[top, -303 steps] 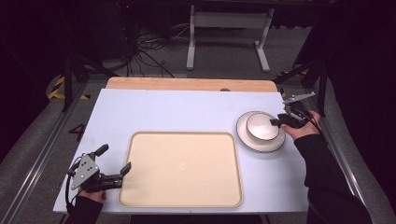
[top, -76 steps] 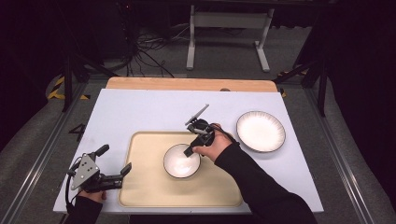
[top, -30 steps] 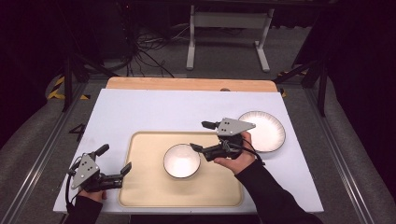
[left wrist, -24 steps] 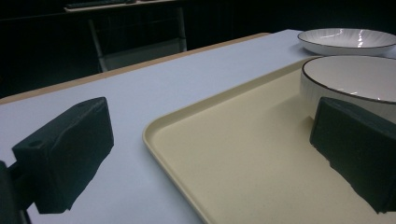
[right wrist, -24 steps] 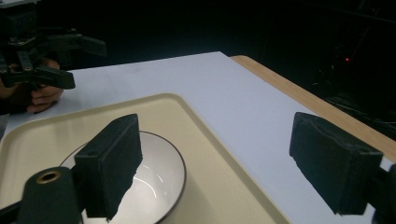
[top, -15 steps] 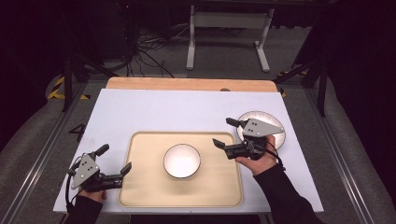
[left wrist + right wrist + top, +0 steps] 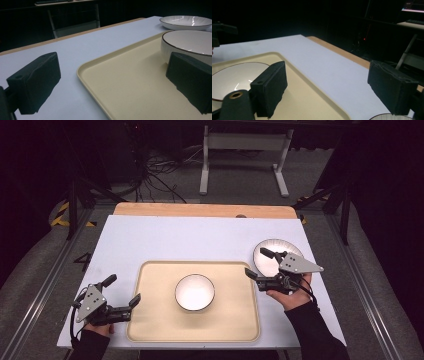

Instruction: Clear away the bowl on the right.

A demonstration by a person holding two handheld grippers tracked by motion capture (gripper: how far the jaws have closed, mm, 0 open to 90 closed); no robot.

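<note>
Bowl (image 7: 194,292) (round, glossy white) on cream tray (image 7: 150,320).

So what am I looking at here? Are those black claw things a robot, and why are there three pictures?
No robot: a person holds a two-jaw gripper in each hand. The high view looks down on the pale blue table. The left gripper rests open by the cream rectangular tray; the right gripper hovers open over the white ribbed plate. A white bowl with a dark rim sits on the tray. The other two pictures come from cameras riding on each gripper, looking along its black jaws. Nothing is held.
</note>
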